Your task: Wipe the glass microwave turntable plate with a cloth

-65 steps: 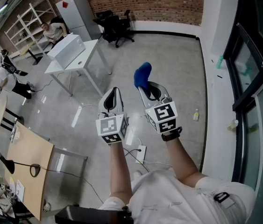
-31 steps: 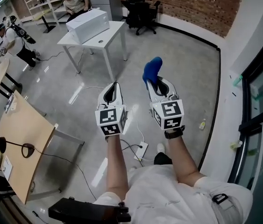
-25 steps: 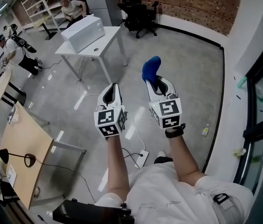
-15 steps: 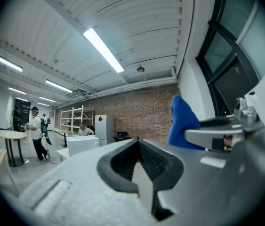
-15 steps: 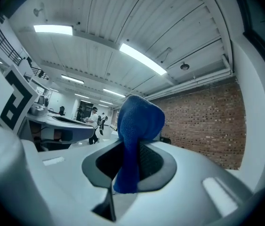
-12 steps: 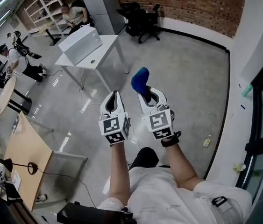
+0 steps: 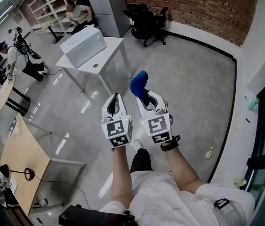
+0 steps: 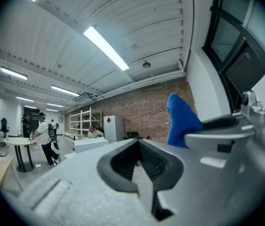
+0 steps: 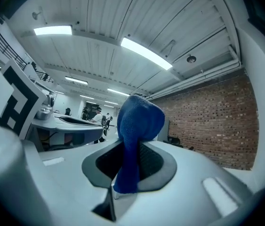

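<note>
Both grippers are held out in front of me above the grey floor. My right gripper (image 7: pixel 144 94) is shut on a blue cloth (image 7: pixel 138 82), which sticks up beyond its tips. In the right gripper view the blue cloth (image 9: pixel 137 126) is pinched between the jaws of the right gripper (image 9: pixel 130 147) and bulges above them. My left gripper (image 7: pixel 115 97) is just left of it, shut with nothing in it. In the left gripper view the left gripper (image 8: pixel 139 142) has its jaws together, and the blue cloth (image 8: pixel 181 121) shows to the right. No glass plate is in view.
A white table (image 7: pixel 111 48) with a white box (image 7: pixel 83 40) stands ahead on the left. A wooden table (image 7: pixel 21 159) is at the near left. Black office chairs (image 7: pixel 148 18) stand by the brick wall. A seated person (image 7: pixel 78 13) and a standing person (image 7: pixel 17 55) are far left.
The view has swung and the white table now lies nearer ahead. The two grippers have drawn closer together. The right one still holds the blue cloth.
</note>
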Motion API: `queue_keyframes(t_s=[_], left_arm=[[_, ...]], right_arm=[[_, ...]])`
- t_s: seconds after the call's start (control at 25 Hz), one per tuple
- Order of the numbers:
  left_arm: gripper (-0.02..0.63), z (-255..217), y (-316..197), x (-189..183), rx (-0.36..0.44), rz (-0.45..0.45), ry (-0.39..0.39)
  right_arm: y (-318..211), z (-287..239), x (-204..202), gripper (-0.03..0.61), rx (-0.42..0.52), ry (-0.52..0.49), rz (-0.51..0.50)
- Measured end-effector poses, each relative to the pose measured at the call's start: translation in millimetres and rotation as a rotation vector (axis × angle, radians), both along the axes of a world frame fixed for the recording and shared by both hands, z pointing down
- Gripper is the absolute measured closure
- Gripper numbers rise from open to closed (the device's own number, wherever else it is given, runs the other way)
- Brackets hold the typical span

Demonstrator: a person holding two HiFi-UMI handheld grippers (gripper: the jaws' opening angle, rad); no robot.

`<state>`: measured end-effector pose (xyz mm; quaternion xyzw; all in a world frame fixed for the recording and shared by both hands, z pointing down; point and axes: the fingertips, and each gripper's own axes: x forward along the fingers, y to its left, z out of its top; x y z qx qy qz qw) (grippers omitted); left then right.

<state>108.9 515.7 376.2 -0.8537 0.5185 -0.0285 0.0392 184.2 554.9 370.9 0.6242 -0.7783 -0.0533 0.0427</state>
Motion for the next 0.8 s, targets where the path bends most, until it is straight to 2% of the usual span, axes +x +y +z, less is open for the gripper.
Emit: queue_keyframes(t_s=[0.16, 0.4, 0.48, 0.56, 0.64, 0.72, 0.8], left_arm=[[0.62, -3, -68, -12, 0.024, -0.024, 0.023], [0.62, -26, -176, -37, 0.045, -0.085, 0.046], [0.62, -35, -212, -51, 0.054, -0.101, 0.063], [0.615, -42, -241, -68, 0.075, -0.127, 0.091], [0.615, -45, -262, -83, 0.1, -0.143, 0.114], [0.615, -41, -283, -94, 0.107, -0.155, 0.128], [0.615, -30, -307, -97, 0.08, -0.162, 0.138]], right_arm=[[-69, 3, -15, 0.52, 0.005, 0.028, -0.031], [-184, -22, -41, 0.52, 0.025, 0.049, -0.083], [-218, -37, -48, 0.52, 0.083, 0.007, -0.076], [-247, -50, -47, 0.514, 0.148, -0.09, -0.053], [-273, -54, -50, 0.514, 0.169, -0.14, -0.044], [-295, -53, -59, 0.515, 0.184, -0.13, -0.071], [-317, -46, -67, 0.515, 0.183, -0.093, -0.11]])
